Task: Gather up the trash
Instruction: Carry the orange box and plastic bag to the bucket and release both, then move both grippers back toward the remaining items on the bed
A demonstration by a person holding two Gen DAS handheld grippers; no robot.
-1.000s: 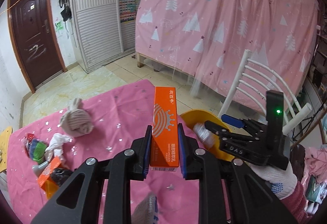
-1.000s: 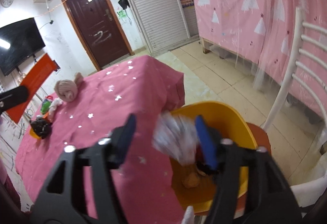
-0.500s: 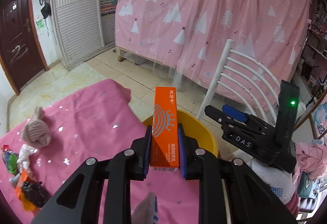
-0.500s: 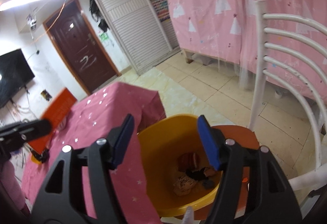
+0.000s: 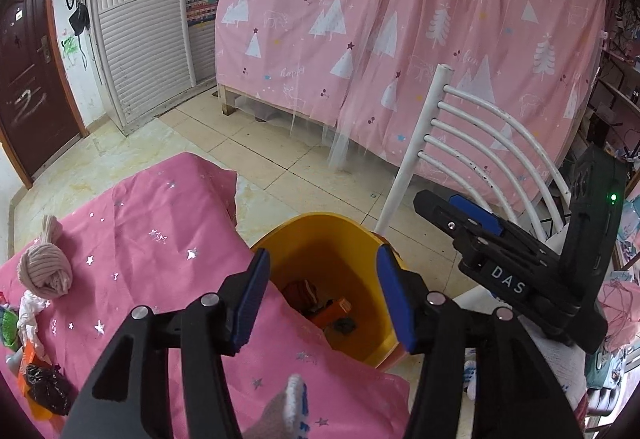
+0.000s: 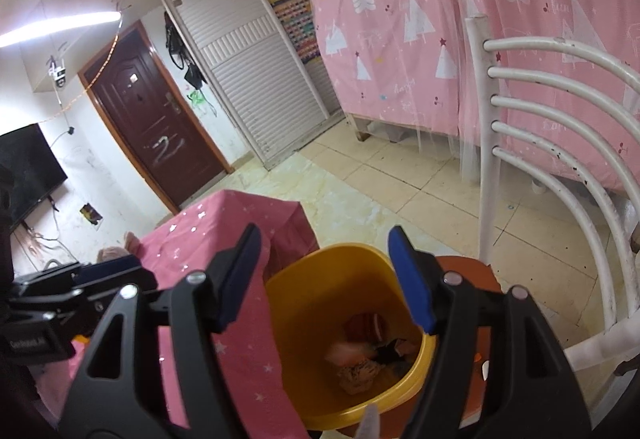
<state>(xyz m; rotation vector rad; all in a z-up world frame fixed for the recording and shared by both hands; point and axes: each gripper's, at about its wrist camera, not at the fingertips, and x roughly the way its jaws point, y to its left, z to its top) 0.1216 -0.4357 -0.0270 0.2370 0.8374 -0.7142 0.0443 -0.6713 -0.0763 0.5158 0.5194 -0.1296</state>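
Observation:
My left gripper [image 5: 324, 295] hovers over the yellow bin [image 5: 320, 223]; its jaws are opening and nothing is between them. The orange box [image 5: 335, 313] lies inside the bin among other scraps. My right gripper [image 6: 326, 271] is open and empty above the same bin [image 6: 340, 253], beside the left gripper [image 6: 80, 279]. It also shows at the right of the left wrist view as the right gripper [image 5: 440, 207]. On the pink tablecloth [image 5: 160, 259] lie a rolled beige cloth [image 5: 44, 271], a white tissue [image 5: 28, 311], a black bag [image 5: 48, 387] and an orange wrapper [image 5: 30, 357].
The bin stands on the orange seat [image 6: 468, 271] of a white metal chair [image 6: 560, 119], close against the table's corner. A pink curtain [image 5: 400, 39] hangs behind. Tiled floor [image 5: 260, 159] runs to a brown door [image 6: 152, 119] and a wardrobe.
The left gripper carried the orange box over the bin and opened; the box now lies in the bin. The silvery wad between the right jaws dropped away.

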